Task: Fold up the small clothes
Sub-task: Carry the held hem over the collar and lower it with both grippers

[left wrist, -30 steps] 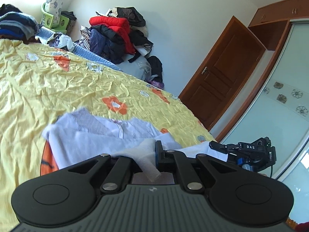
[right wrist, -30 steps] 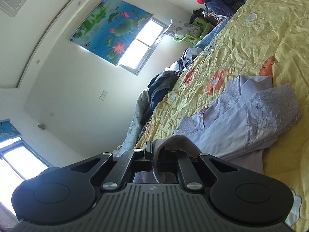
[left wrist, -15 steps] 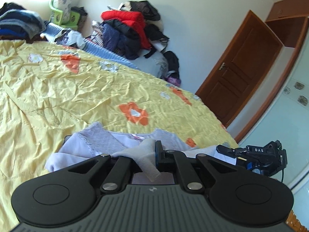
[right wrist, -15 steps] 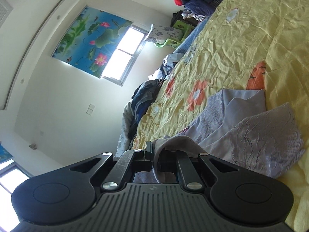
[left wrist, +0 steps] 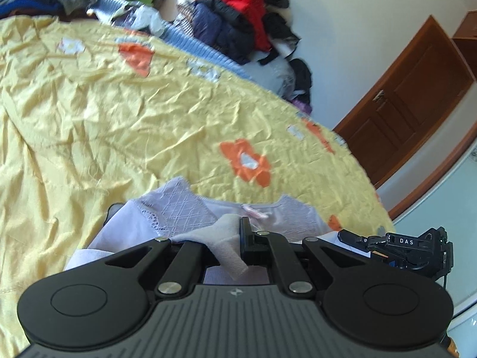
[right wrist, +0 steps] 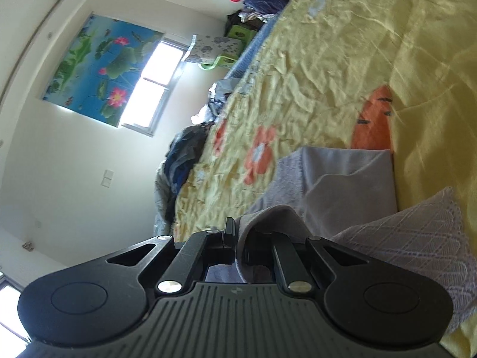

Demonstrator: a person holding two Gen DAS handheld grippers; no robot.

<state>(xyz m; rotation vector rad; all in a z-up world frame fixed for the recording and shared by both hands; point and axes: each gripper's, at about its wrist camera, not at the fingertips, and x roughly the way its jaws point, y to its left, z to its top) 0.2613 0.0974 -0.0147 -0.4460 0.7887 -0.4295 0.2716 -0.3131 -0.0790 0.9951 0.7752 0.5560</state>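
The left gripper point(left wrist: 238, 238) is clamped on an edge of the lilac garment point(left wrist: 184, 208); the right gripper point(right wrist: 237, 240) pinches another fold, its jaws opening. Lower both edges level onto the yellow bedspread point(left wrist: 89, 113) – soft knit with a diamond-lace panel, limp, prone to bunching – before letting go.

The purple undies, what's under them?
The yellow flowered bedspread lies under the lavender underwear. Its orange flowers show nearby. The part straight beneath is covered by the cloth, so nothing else can be seen there.
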